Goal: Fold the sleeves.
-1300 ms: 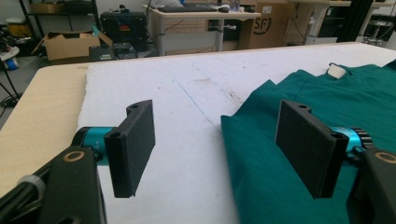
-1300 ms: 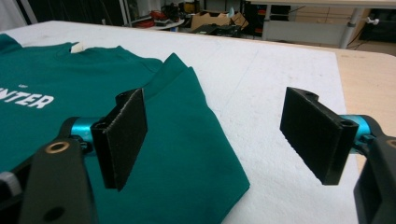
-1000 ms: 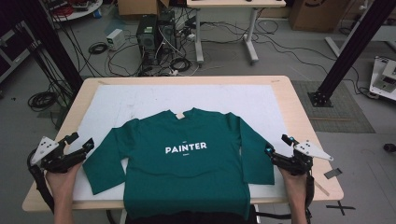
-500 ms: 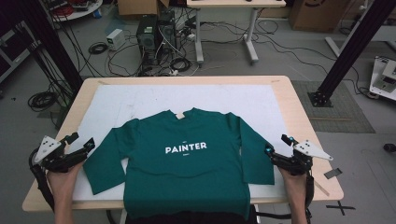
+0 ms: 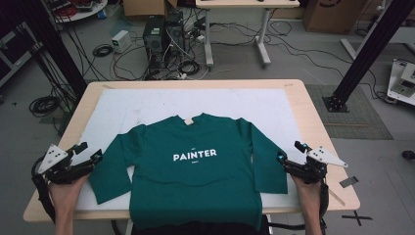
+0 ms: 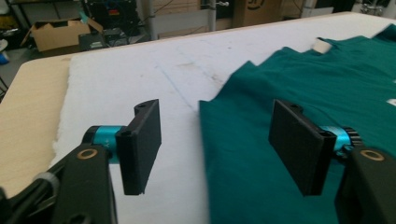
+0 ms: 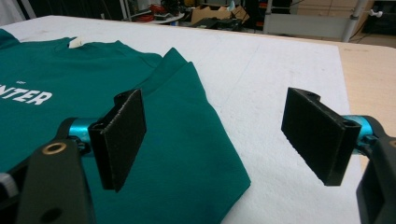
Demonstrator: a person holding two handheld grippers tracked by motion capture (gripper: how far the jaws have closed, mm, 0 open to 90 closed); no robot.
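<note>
Currently, a dark green long-sleeved cotton shirt (image 5: 195, 171) with white "PAINTER" lettering lies flat, front up, on a white padded sheet (image 5: 205, 103) that covers the light wooden table (image 5: 318, 122). The collar points away from the person; the hem hangs slightly over the near table edge. Both sleeves are spread down and outward, cuffs toward the near corners.

Left gripper (image 5: 88, 152): held in the person's left hand (image 5: 66, 188) at the near left corner of the table, just beside the left sleeve (image 5: 110, 169). In the left gripper view the two black jaws stand wide apart and have just been closing a little. The outer edge of the sleeve (image 6: 243, 154) lies below and between them. One jaw is over bare white sheet (image 6: 140, 74), the other over green fabric. The pads do not press on the cloth; nothing is held.

Right gripper (image 5: 288, 152): held in the right hand (image 5: 308, 193) at the near right side, just beside the right sleeve (image 5: 266, 161). In the right gripper view the jaws gape wide. One is over the sleeve (image 7: 187, 140), the other over white sheet (image 7: 280, 74), with the cuff corner below the gap. No grip on anything.

Floor beyond the table: tangled black cables (image 5: 161, 58), a black computer tower (image 5: 154, 32), and a second desk's metal legs (image 5: 210, 34).
</note>
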